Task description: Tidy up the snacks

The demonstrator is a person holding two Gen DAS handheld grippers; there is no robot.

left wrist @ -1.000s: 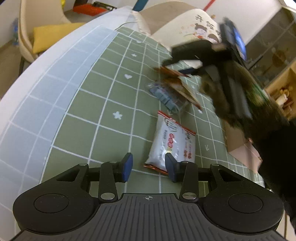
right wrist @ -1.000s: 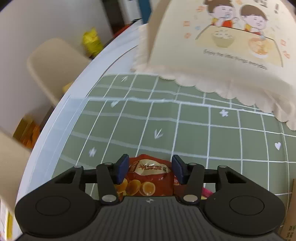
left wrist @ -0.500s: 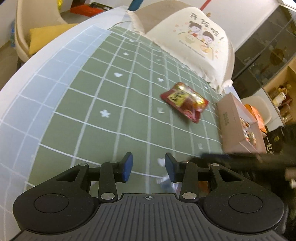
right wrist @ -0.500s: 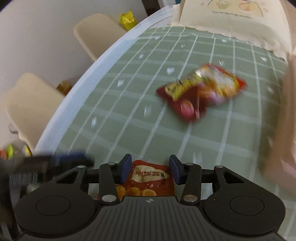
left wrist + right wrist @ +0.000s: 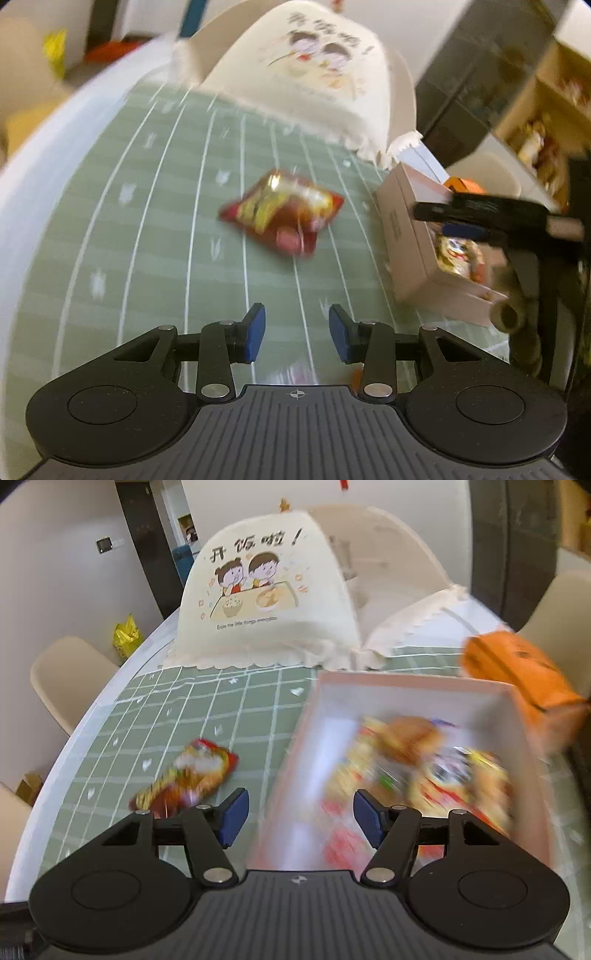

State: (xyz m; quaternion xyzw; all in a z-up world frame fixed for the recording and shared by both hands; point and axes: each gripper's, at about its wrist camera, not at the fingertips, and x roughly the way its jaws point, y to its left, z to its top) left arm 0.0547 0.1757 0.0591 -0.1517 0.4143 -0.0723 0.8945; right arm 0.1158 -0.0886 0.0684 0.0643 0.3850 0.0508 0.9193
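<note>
A red snack packet (image 5: 284, 218) lies on the green checked tablecloth (image 5: 147, 240), well ahead of my left gripper (image 5: 297, 334), which is open and empty. The packet also shows in the right wrist view (image 5: 188, 779), left of my right gripper (image 5: 299, 816). My right gripper is open and empty above the near end of a pink open box (image 5: 325, 716) that holds several blurred snack packets (image 5: 424, 768). From the left wrist view the box (image 5: 406, 236) stands at the right, with the right gripper (image 5: 491, 218) over it.
A cream cushion with a cartoon print (image 5: 258, 590) stands at the table's far end. An orange pack (image 5: 524, 679) sits beside the box's far right corner. Chairs (image 5: 62, 679) stand along the table's left side. A shelf unit (image 5: 535, 92) is at the right.
My right gripper swung right to above the box and opened; the orange snack packet it held is gone from its jaws. My left gripper turned right, toward the box.
</note>
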